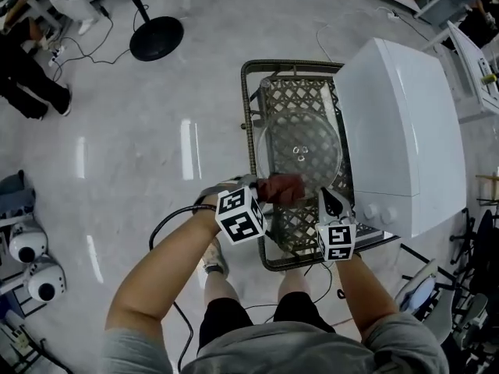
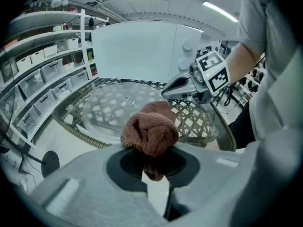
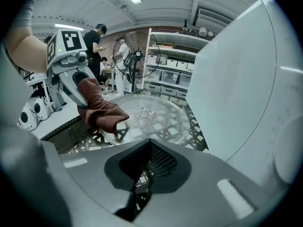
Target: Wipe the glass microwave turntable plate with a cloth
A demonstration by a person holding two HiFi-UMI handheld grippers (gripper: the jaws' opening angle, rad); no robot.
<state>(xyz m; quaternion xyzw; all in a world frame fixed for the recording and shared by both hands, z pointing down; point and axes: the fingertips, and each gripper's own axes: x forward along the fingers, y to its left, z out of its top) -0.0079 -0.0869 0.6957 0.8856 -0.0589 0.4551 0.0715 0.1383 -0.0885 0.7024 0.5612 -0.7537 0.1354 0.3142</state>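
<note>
The round glass turntable plate point(image 1: 300, 146) lies on a woven lattice table point(image 1: 274, 249). A reddish-brown cloth point(image 1: 281, 189) is bunched at the plate's near rim, with my left gripper point(image 1: 263, 191) shut on it. In the left gripper view the cloth point(image 2: 151, 129) bulges out of the jaws point(image 2: 154, 160) just short of the plate point(image 2: 111, 108). My right gripper point(image 1: 330, 199) sits at the plate's near right rim, jaws closed on the glass edge. The right gripper view shows the plate point(image 3: 156, 117) directly ahead, with the cloth point(image 3: 102, 110) and left gripper point(image 3: 83, 91) to its left.
A white microwave point(image 1: 405, 131) stands against the table's right side. A fan base point(image 1: 156, 37) and cables lie on the floor at the far left. White machines point(image 1: 31, 263) sit at the left. Shelves and people point(image 3: 97, 46) stand farther off.
</note>
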